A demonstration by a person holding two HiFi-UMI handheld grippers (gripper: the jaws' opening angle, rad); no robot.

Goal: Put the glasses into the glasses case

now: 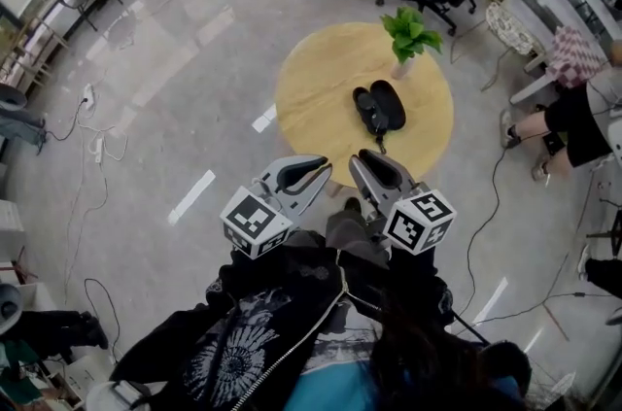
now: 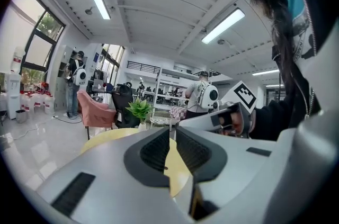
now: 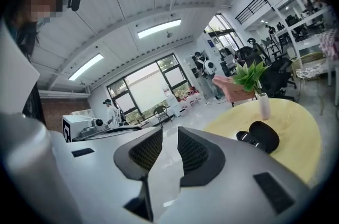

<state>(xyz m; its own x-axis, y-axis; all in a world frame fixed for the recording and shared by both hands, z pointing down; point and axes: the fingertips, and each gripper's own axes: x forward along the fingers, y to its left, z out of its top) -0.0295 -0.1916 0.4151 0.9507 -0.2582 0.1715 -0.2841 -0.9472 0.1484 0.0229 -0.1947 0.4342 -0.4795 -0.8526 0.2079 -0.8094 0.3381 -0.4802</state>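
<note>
Glasses (image 1: 367, 111), dark-framed, lie just beside the black oval glasses case (image 1: 391, 103); left tongs (image 2: 172, 130) and right tongs (image 3: 170, 131) slightly parted, empty.

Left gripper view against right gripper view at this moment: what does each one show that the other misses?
Only the left gripper view shows the right gripper, held in a hand beside it; the tabletop behind its own jaws is blocked. Only the right gripper view shows the black glasses case lying on the table, and the left gripper off to its side. Both show the round yellow table, the potted plant and a pink chair, and in each view that gripper's jaws stand slightly apart with nothing between them.
</note>
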